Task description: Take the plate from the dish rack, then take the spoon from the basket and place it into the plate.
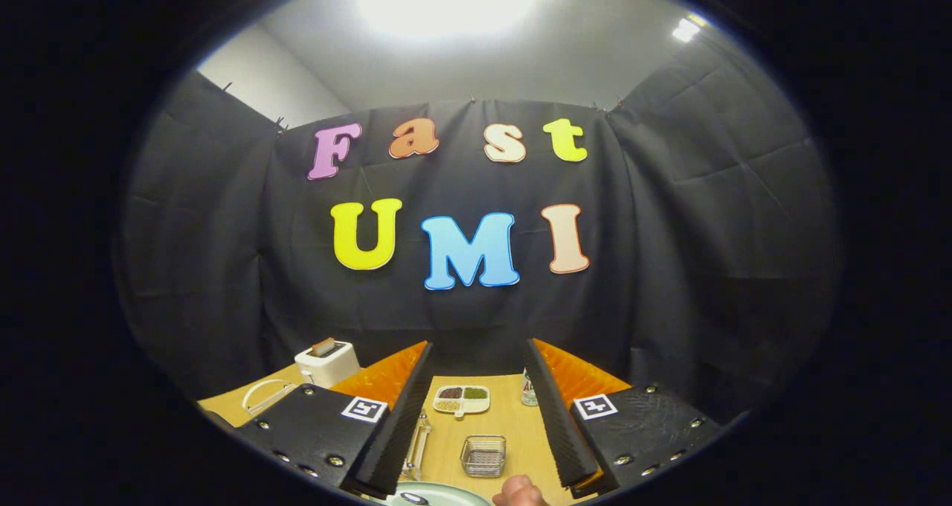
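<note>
My gripper (pixel 478 344) is open and held high above the wooden table (pixel 513 424), its two black-and-orange fingers (pixel 401 402) spread wide with nothing between them. Down between the fingers stands a small wire mesh basket (pixel 483 455); I cannot make out a spoon in it. A pale green plate (pixel 439 494) lies flat on the table nearer to me than the basket, with a small dark oval on its near rim. A person's hand (pixel 522 491) rests just right of the plate. A white wire frame (pixel 262 394), possibly the dish rack, sits left of the left finger.
A white divided tray (pixel 462 399) with brown and green fillings lies beyond the basket. A white toaster (pixel 326 362) stands at the back left, and a can (pixel 529 391) stands beside the right finger. A clear, shiny object (pixel 416 443) lies beside the left finger.
</note>
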A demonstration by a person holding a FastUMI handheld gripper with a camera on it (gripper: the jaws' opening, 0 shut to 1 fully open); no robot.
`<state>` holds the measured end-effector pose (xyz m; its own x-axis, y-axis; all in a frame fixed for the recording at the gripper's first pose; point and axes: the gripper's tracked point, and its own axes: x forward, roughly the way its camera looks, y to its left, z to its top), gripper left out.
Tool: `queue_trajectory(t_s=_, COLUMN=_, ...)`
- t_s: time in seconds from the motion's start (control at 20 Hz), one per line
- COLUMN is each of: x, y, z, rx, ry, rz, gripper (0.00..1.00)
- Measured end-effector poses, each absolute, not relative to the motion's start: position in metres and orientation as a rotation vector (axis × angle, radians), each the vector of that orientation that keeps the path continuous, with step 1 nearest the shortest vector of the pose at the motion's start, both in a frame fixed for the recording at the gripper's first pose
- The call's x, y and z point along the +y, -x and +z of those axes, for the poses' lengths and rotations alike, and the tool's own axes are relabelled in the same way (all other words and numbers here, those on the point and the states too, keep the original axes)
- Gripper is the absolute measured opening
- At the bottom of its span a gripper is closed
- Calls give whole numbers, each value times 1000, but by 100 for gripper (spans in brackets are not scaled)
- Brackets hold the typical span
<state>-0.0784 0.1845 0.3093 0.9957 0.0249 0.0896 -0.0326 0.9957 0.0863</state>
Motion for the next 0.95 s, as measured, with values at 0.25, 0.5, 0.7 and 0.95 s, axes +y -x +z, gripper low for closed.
queue_trajectory(t_s=0.25, x=156, y=68, z=290, rx=16, ry=-41, rz=-15, gripper=76)
queue_trajectory(t_s=0.5, x=143, y=64, z=294, rx=27, ry=-25, rz=36, gripper=77)
queue_trajectory(t_s=0.7, x=141, y=62, z=299, rx=16, ry=-12, rz=68, gripper=77)
queue_trajectory(t_s=0.95, x=133, y=61, z=298, rx=9, ry=-8, rz=92, gripper=76)
